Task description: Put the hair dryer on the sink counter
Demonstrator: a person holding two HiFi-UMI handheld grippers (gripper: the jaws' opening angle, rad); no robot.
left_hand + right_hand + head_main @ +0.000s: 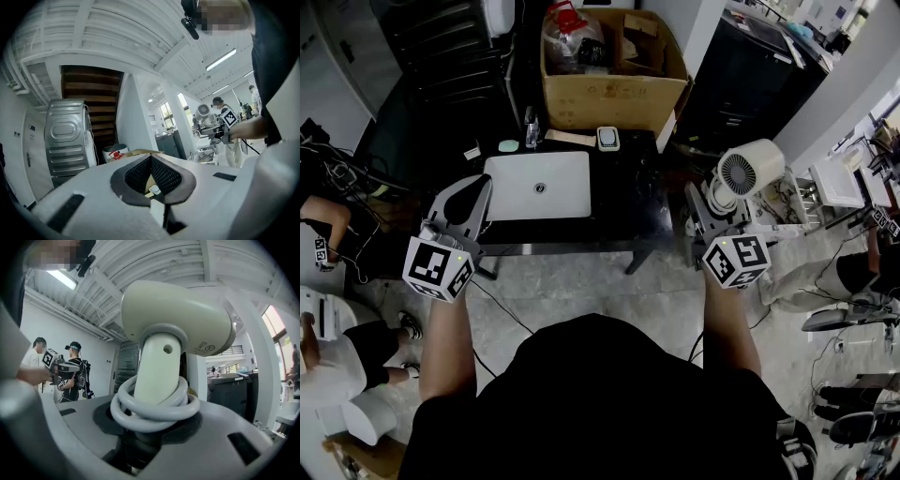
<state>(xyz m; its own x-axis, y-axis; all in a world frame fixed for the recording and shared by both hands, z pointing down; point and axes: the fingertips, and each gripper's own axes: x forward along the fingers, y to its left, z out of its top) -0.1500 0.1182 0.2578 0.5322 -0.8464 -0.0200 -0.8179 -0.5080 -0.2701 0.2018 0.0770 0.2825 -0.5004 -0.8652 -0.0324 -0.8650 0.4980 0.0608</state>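
Right gripper (711, 202) grips the hair dryer (748, 170) by its cord-wrapped handle, head upward; left gripper (472, 194) is closed, empty.

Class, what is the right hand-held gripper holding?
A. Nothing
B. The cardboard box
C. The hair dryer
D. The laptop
C: the right hand-held gripper is clamped on the handle of the hair dryer, whose cord is coiled round that handle.

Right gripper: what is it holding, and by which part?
The right gripper holds the hair dryer by its handle, just below the coiled cord.
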